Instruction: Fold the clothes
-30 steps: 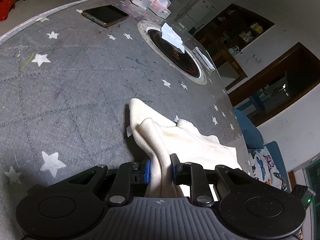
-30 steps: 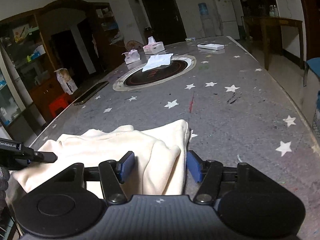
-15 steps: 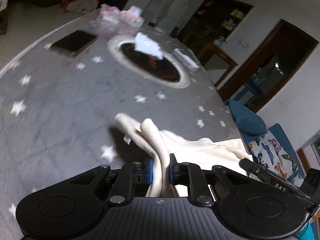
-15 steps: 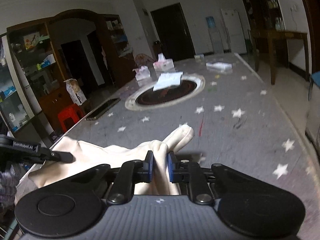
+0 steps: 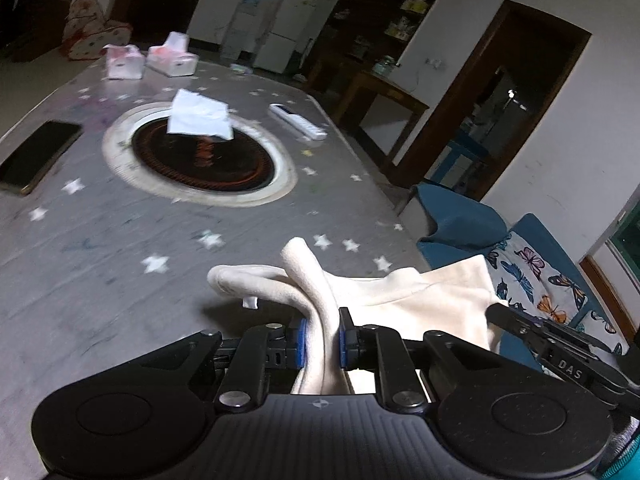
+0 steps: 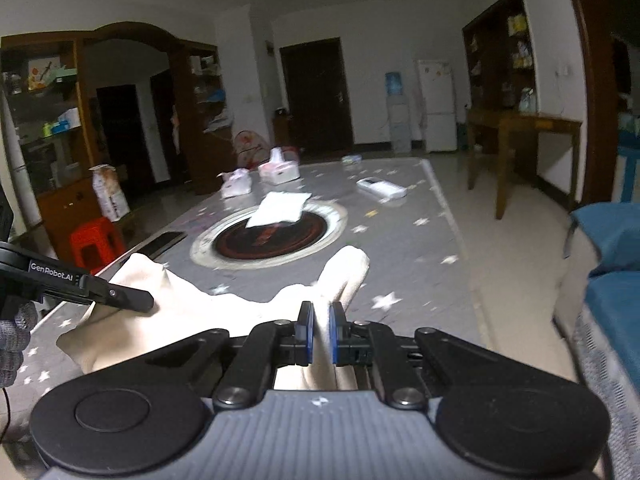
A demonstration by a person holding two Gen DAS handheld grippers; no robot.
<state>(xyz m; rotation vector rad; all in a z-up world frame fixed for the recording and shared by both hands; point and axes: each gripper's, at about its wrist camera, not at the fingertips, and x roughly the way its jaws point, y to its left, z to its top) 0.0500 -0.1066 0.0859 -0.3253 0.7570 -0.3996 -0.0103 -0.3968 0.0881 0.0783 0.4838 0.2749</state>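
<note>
A cream garment (image 5: 404, 300) hangs lifted over the near end of the grey star-patterned table (image 5: 100, 260). My left gripper (image 5: 322, 320) is shut on a bunched fold of it, with cloth looping out past the blue pads. My right gripper (image 6: 319, 314) is closing tight on another fold of the cream garment (image 6: 224, 312), and its pads press the cloth. The garment stretches between the two grips. In the left wrist view the right gripper (image 5: 506, 315) shows at the right edge of the garment. The left gripper (image 6: 136, 300) reaches in from the left in the right wrist view, held by a gloved hand (image 6: 14, 336).
A round black hotplate (image 5: 200, 160) is set in the table's middle with a white paper (image 5: 200, 118) on it. A phone (image 5: 36, 156), two tissue boxes (image 5: 172, 60) and a white remote (image 5: 298, 120) lie farther off. A blue seat with a butterfly cushion (image 5: 532, 276) stands to the right.
The right gripper went from open around the garment to shut on a fold. Both grippers rose, lifting the garment off the table. The left view swung toward the table's far end.
</note>
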